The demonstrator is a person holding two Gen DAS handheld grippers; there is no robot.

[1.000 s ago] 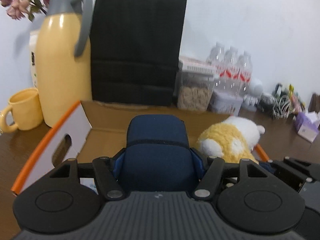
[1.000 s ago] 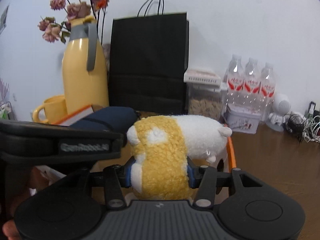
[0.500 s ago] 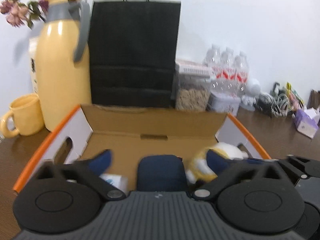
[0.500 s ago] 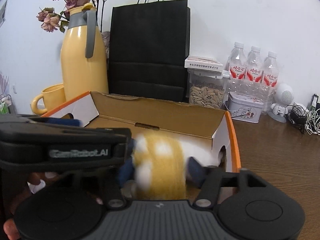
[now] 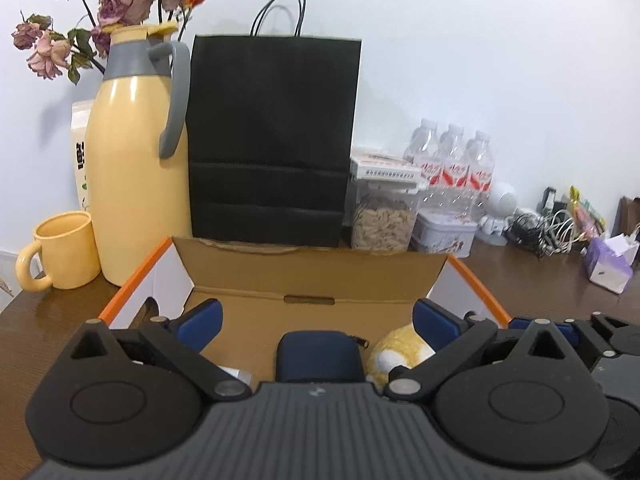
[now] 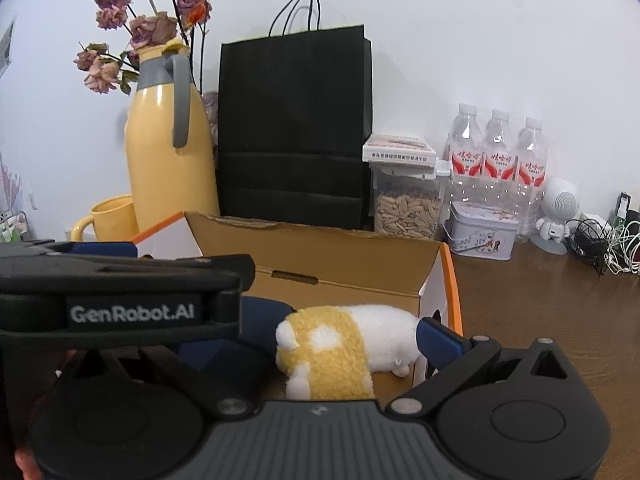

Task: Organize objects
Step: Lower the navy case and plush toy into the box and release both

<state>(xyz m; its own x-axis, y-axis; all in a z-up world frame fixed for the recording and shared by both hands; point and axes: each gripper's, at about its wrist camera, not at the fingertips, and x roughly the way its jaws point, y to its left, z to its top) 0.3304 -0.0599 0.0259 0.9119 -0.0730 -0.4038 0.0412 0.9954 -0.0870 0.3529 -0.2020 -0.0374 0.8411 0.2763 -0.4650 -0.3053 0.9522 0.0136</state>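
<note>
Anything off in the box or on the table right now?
Nothing serious. The plush toy lies on its side in the cardboard box beside the navy pouch. The box's back flap edge looks slightly ragged. Both grippers are open; nothing has spilled.

Black claw (image 5: 318, 320), blue pads (image 5: 200, 318), silver screws.

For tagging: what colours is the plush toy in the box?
Yellow and white plush; right wrist view.

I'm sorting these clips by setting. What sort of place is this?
Probably a home or office side table against a wall, used for odds and ends: a thermos with mug, dried roses, water bottles and tangled cables crowd a wooden top.
</note>
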